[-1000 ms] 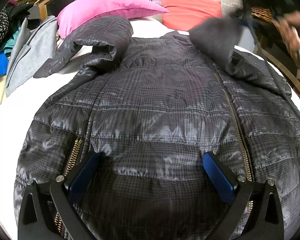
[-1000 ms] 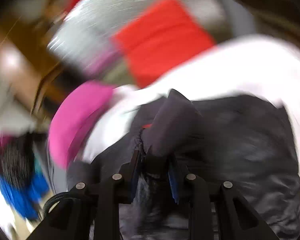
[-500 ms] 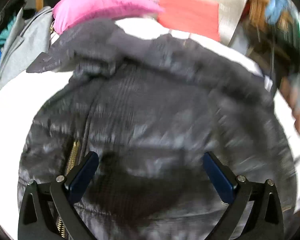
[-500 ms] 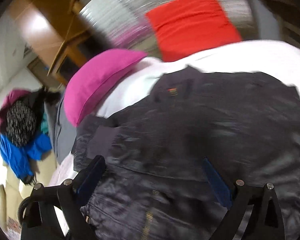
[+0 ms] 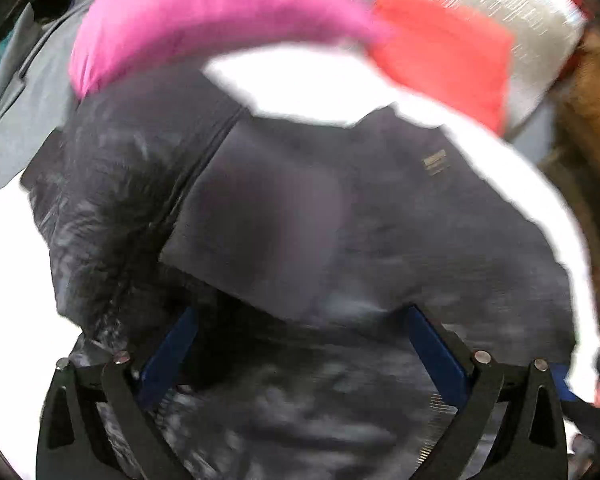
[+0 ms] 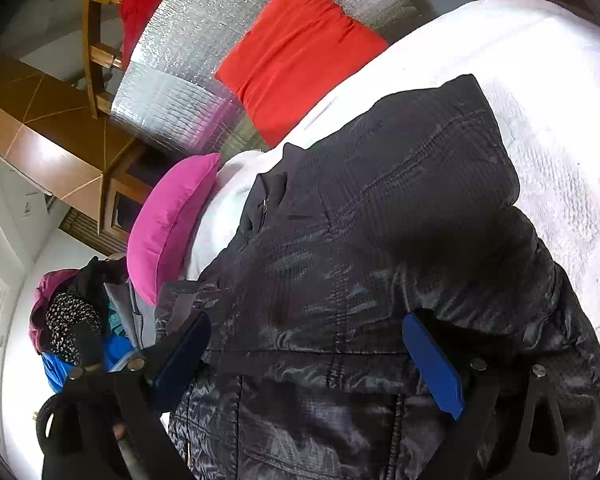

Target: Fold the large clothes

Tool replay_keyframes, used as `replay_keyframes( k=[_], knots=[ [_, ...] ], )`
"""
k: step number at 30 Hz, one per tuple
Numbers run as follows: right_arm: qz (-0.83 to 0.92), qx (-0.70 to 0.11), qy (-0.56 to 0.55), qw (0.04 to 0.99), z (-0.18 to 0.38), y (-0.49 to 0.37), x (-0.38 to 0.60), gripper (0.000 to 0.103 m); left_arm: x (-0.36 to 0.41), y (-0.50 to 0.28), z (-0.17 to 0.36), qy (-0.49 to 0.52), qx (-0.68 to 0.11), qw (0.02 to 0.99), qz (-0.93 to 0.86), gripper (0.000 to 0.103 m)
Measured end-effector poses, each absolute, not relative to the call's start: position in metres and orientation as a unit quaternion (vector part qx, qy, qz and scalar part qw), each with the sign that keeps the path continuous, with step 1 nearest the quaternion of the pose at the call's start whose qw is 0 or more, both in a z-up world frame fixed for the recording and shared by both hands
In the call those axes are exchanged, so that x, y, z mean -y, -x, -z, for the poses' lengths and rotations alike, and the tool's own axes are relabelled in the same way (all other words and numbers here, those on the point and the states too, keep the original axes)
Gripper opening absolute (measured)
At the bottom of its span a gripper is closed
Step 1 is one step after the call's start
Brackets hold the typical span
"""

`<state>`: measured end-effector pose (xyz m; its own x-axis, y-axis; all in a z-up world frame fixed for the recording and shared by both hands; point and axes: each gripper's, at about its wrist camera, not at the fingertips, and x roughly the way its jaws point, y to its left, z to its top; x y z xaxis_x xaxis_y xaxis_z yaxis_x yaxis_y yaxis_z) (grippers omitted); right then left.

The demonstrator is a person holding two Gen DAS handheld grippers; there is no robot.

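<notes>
A dark quilted puffer jacket (image 5: 340, 240) lies spread on a white bed (image 5: 300, 84), with a sleeve folded across its chest. It also fills the right wrist view (image 6: 380, 260). My left gripper (image 5: 300, 344) is open and empty, hovering low over the jacket's upper body; this view is blurred. My right gripper (image 6: 308, 356) is open and empty, just above the jacket's right side near a seam.
A pink pillow (image 5: 204, 16) and a red pillow (image 5: 444, 52) lie at the head of the bed against a silver padded headboard (image 6: 204, 60). A grey garment (image 5: 16, 120) and a pile of clothes (image 6: 72, 320) sit off the left side.
My right gripper let go of the dark sleeve, which now lies across the jacket, and opened. My left gripper moved forward toward the collar. Both views swung.
</notes>
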<state>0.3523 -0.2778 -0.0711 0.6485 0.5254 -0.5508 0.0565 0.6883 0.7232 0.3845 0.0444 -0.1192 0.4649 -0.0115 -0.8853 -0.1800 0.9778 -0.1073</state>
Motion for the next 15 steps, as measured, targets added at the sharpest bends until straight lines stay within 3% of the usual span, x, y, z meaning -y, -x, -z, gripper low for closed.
replay_keyframes(
  k=[5,15],
  knots=[
    [-0.134,-0.410,-0.347,0.833,0.065,-0.353,0.273,0.098,-0.036,-0.382,0.117,0.048,-0.514,0.855,-0.056,0.096],
    [-0.121,-0.373,-0.308,0.867,0.016,-0.346,0.255,0.098,-0.085,-0.325,0.052,0.130,-0.414,0.901,0.005,0.096]
  ],
)
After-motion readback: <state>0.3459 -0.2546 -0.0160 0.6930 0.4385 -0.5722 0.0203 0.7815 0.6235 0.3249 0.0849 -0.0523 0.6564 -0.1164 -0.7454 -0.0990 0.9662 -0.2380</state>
